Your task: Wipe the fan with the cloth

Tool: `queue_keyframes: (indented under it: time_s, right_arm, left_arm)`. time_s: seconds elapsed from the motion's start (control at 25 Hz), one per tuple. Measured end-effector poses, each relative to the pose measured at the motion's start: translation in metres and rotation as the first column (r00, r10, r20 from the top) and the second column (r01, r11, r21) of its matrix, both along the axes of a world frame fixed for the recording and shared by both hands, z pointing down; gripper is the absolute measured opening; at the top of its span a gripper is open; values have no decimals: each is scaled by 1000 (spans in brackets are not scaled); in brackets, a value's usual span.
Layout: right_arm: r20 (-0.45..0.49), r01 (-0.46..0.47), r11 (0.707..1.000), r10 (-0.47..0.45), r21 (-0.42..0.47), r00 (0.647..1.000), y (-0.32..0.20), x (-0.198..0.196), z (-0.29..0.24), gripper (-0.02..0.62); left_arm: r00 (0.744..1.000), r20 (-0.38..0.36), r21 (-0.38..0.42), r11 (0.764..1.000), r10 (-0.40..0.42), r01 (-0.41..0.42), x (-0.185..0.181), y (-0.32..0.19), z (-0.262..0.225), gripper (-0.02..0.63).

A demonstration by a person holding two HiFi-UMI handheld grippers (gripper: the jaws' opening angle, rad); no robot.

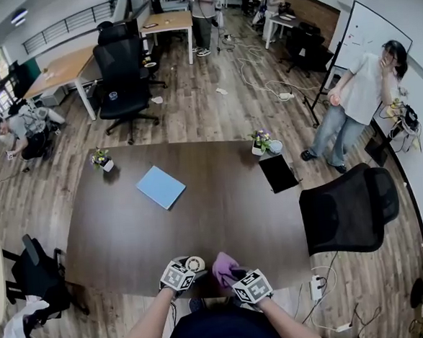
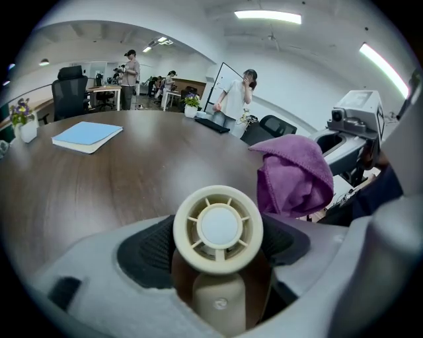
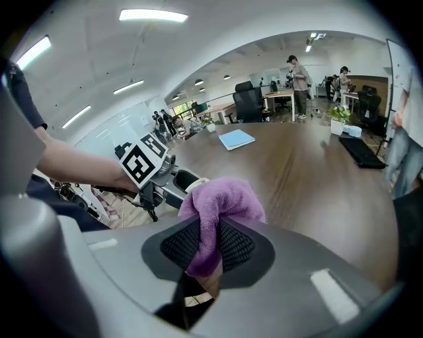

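A small cream fan (image 2: pixel 218 228) with a round grille sits between the jaws of my left gripper (image 2: pixel 219 245), which is shut on it, handle towards the camera. In the head view, the fan (image 1: pixel 195 263) and the left gripper (image 1: pixel 188 267) are at the near edge of the dark table (image 1: pixel 201 223). A purple cloth (image 3: pixel 221 201) is pinched in my right gripper (image 3: pixel 208 247), bunched up above the pads. In the head view, the cloth (image 1: pixel 224 267) is just right of the fan, a little apart from it, in the right gripper (image 1: pixel 235 273). From the left gripper view the cloth (image 2: pixel 294 175) hangs right of the fan.
A blue notebook (image 1: pixel 160 187) lies mid-table and a black tablet (image 1: pixel 278 173) at the far right. Small potted plants (image 1: pixel 101 159) (image 1: pixel 259 142) stand at the far corners. A black chair (image 1: pixel 348 209) stands right of the table, with a person (image 1: pixel 358 96) beyond it.
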State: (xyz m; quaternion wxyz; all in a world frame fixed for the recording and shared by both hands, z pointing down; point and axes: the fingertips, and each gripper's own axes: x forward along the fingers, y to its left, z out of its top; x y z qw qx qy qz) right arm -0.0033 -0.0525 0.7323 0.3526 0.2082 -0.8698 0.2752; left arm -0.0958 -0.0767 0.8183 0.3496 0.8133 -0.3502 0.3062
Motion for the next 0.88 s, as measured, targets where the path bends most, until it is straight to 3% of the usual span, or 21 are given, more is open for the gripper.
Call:
queue_keyframes:
  time_s: [0.52, 0.88]
  right_arm:
    - [-12, -24, 1000, 24, -13, 1000, 5, 12, 5, 77]
    - [-11, -31, 999, 30, -30, 999, 8, 13, 8, 77]
  left_arm:
    - [987, 148, -71, 996, 62, -52, -5, 7, 38, 379]
    - [971, 211, -61, 993, 114, -103, -8, 12, 49, 379]
